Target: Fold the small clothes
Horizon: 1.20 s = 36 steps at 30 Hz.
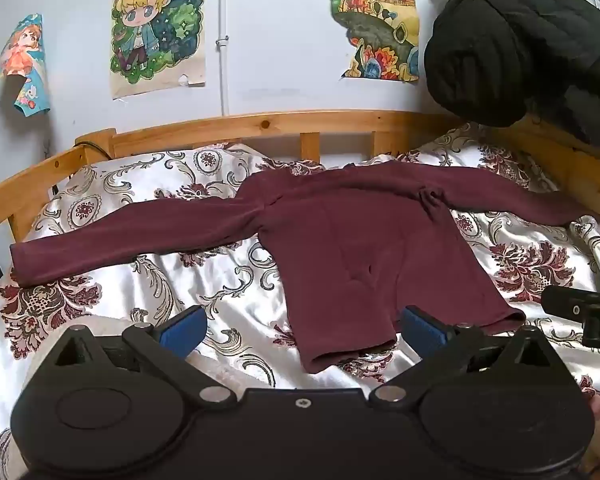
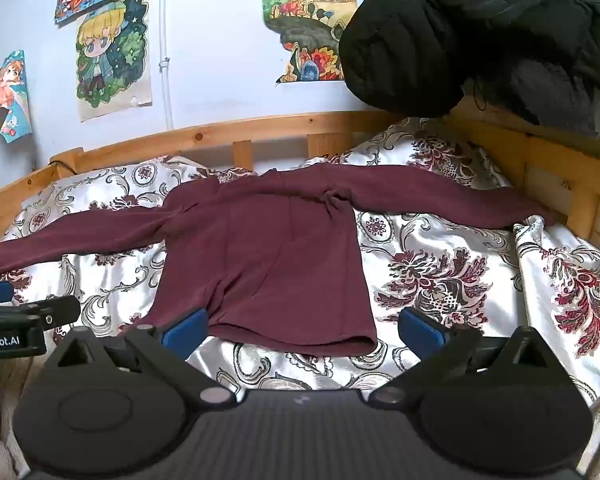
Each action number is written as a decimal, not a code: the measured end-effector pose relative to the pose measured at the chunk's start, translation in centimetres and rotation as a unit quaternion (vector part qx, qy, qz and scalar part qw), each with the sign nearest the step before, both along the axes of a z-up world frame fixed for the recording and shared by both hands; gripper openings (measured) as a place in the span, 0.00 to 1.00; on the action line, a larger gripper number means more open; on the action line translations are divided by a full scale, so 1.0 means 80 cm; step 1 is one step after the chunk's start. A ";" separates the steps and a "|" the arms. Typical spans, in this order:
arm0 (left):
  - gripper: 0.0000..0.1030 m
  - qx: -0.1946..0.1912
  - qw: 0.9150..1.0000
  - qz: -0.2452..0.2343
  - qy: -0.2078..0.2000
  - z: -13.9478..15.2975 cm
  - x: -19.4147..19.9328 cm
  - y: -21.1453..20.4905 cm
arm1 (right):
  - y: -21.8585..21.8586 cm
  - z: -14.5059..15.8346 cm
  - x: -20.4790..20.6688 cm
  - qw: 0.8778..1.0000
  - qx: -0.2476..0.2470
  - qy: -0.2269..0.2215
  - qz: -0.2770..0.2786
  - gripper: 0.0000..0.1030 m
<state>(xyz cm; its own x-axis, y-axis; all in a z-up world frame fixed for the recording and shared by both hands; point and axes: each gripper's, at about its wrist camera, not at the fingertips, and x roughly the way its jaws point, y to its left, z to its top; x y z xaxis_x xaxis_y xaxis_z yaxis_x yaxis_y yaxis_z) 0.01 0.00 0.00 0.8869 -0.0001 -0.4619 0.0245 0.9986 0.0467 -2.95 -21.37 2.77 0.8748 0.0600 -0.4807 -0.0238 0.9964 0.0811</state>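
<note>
A maroon long-sleeved top (image 1: 352,248) (image 2: 268,248) lies flat on the flowered bedspread (image 1: 220,280) (image 2: 440,264), both sleeves spread out to the sides and the hem nearest me. My left gripper (image 1: 302,326) hovers open just short of the hem's left corner, its blue pads (image 1: 184,330) clear of the cloth. My right gripper (image 2: 302,326) is open too, above the hem's right part, with nothing pinched. Each gripper shows at the edge of the other's view: the right gripper's body (image 1: 584,312) and the left gripper's body (image 2: 20,320).
A wooden bed rail (image 1: 268,128) (image 2: 236,132) runs along the far side and around both ends. A black padded jacket (image 1: 532,40) (image 2: 480,32) hangs over the right corner. Posters (image 1: 156,32) cover the wall behind.
</note>
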 end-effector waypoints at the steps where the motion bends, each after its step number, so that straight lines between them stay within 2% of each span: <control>1: 0.99 0.000 1.000 0.001 -0.005 0.000 -0.001 0.000 | 0.000 0.000 0.000 1.000 0.000 0.000 0.000 1.00; 36: 0.99 0.006 1.000 0.005 0.004 -0.002 0.001 0.001 | -0.003 -0.001 0.001 1.000 0.006 0.012 -0.002 1.00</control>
